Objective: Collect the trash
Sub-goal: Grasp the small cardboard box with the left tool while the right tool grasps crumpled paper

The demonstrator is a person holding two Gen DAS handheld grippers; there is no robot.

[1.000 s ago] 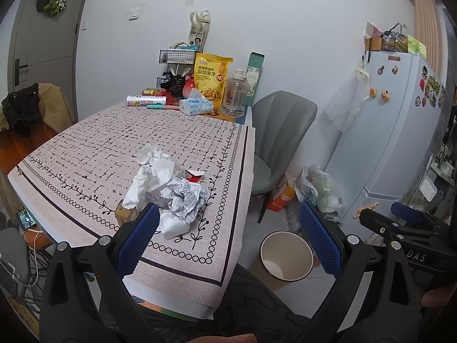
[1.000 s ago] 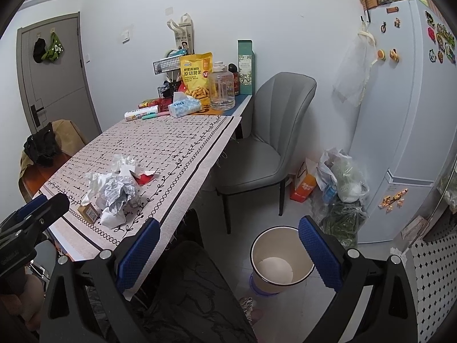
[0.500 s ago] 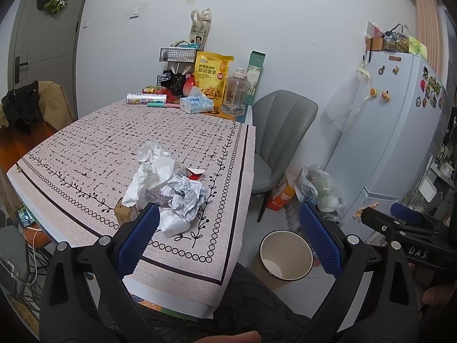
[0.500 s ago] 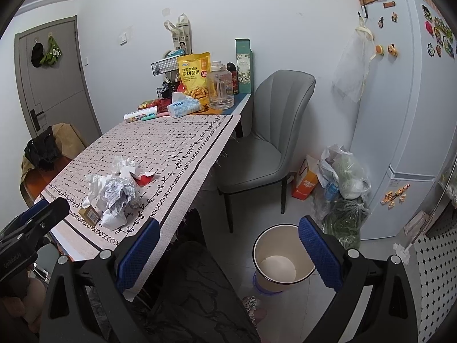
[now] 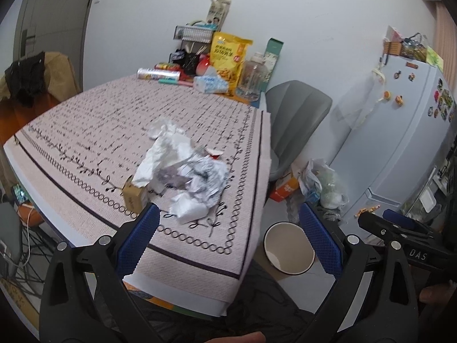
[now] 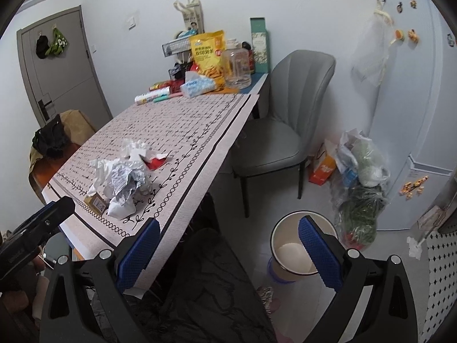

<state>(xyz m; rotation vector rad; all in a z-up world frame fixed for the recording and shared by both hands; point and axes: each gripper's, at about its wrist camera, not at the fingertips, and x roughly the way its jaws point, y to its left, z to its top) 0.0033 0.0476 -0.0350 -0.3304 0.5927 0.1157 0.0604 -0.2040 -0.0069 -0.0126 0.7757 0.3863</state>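
A heap of crumpled white tissues and printed paper [image 5: 182, 168] [image 6: 121, 177] lies near the table's front right corner, with a small brown box [image 5: 134, 197] at its near side and a red scrap [image 6: 154, 162] at its far side. A cream waste bin [image 5: 288, 248] [image 6: 297, 245] stands on the floor to the right of the table. My left gripper [image 5: 228, 240] is open, held just short of the heap with nothing between its fingers. My right gripper [image 6: 228, 251] is open too, hanging over the floor between table edge and bin.
The patterned tablecloth [image 5: 94, 125] covers the table. At its far end stand a yellow snack bag [image 5: 228, 57], a tissue pack [image 6: 197, 87], a clear jar [image 6: 237, 67] and a wire rack. A grey chair [image 6: 285, 131], floor bags [image 6: 360, 171] and a white fridge [image 6: 414, 100] lie to the right.
Both grippers have moved slightly nearer the table and lower. The heap now appears larger in the left wrist view. Both jaws stay open.
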